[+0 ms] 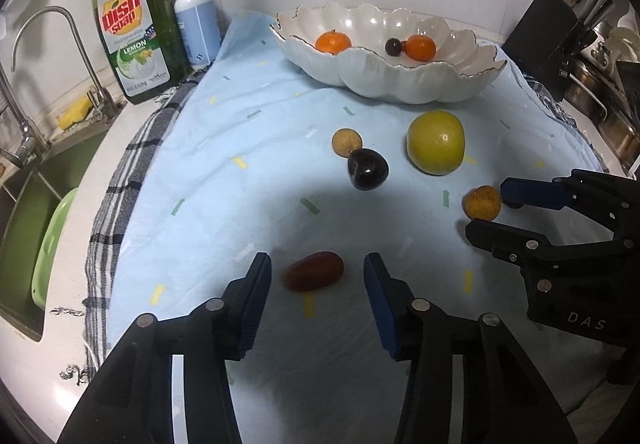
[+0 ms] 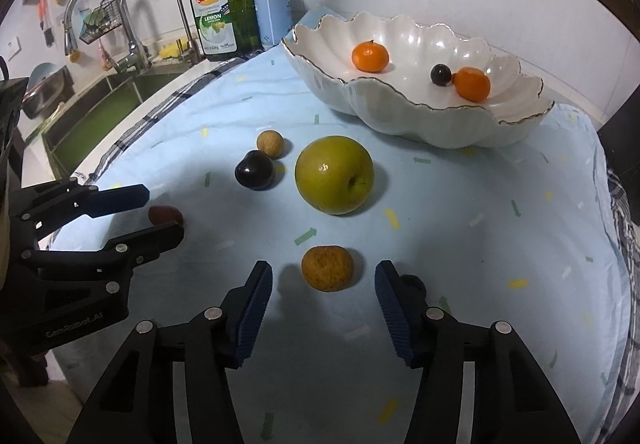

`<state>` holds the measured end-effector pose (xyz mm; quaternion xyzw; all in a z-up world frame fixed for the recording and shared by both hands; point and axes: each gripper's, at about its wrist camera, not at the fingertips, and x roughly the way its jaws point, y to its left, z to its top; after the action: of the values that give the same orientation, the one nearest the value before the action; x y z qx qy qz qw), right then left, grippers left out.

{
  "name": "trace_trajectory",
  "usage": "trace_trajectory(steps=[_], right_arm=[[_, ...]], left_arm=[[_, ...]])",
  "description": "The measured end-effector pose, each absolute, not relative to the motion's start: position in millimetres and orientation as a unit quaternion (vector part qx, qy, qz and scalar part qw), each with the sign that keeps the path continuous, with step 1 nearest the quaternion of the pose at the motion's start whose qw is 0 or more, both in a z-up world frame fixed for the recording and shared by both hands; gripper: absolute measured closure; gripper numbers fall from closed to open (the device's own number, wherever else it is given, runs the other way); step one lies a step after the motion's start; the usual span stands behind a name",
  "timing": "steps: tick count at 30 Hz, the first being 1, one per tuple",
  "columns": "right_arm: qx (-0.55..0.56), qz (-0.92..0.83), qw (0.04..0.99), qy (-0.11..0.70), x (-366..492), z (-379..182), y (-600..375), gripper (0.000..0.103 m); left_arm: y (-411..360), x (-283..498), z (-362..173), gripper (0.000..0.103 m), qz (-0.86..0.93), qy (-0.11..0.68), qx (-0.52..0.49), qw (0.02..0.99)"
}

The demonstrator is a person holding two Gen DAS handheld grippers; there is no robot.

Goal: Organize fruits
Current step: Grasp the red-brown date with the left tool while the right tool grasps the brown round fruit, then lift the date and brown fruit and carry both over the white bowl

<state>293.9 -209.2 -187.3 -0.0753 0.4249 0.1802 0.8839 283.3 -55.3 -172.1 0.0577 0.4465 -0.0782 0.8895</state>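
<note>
Two fruits targeted at once, one per hand. Left tongs point(image 1: 316, 280) straddle a small oblong red fruit point(image 1: 314, 271) lying on the pale blue cloth point(image 1: 224, 179); gaps show between the fruit and each pad, so nothing gripped yet. Right tongs point(image 2: 323, 286) straddle a small dull orange fruit point(image 2: 327, 268), likewise partly open, pads clear of it on both sides.

Still on the cloth: large green apple point(image 2: 334, 174), dark plum point(image 2: 255, 175), and a small tan fruit point(image 2: 270, 143) just beside the plum. White scalloped bowl point(image 2: 400, 115) at the back of the desk already holds two tangerines and a small dark fruit.

Step in hand, by my reading: close on both fruits, then carry them to the bowl.

Advice:
- keep each fruit centred between the pads, so it doesn't roll away
- red fruit looks soft; squeeze lightly across its short side
- pads low, near the cloth, without pinching fabric
- lift straight up, clear the bowl rim, release low inside
</note>
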Motion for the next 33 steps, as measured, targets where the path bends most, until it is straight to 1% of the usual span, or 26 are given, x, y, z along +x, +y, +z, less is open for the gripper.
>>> trace_trajectory(steps=[7, 11, 16, 33], right_arm=[[-0.072, 0.184, 0.879, 0.434, 297.9, -192.9, -207.4, 0.059], [-0.073, 0.183, 0.878, 0.435, 298.6, -194.4, -208.0, 0.067], [-0.075, 0.181, 0.879, 0.434, 299.0, -193.5, -208.2, 0.074], [-0.071, 0.188, 0.89, 0.41, 292.0, -178.7, -209.5, 0.074]], left_arm=[[-54.4, 286.8, -176.3, 0.067, -0.077, 0.454, 0.054, 0.886], [-54.0, 287.7, -176.7, 0.073, -0.074, 0.455, 0.054, 0.886], [-53.4, 287.7, -176.6, 0.074, -0.073, 0.452, 0.054, 0.887], [-55.5, 280.0, -159.3, 0.075, -0.071, 0.419, 0.059, 0.903]])
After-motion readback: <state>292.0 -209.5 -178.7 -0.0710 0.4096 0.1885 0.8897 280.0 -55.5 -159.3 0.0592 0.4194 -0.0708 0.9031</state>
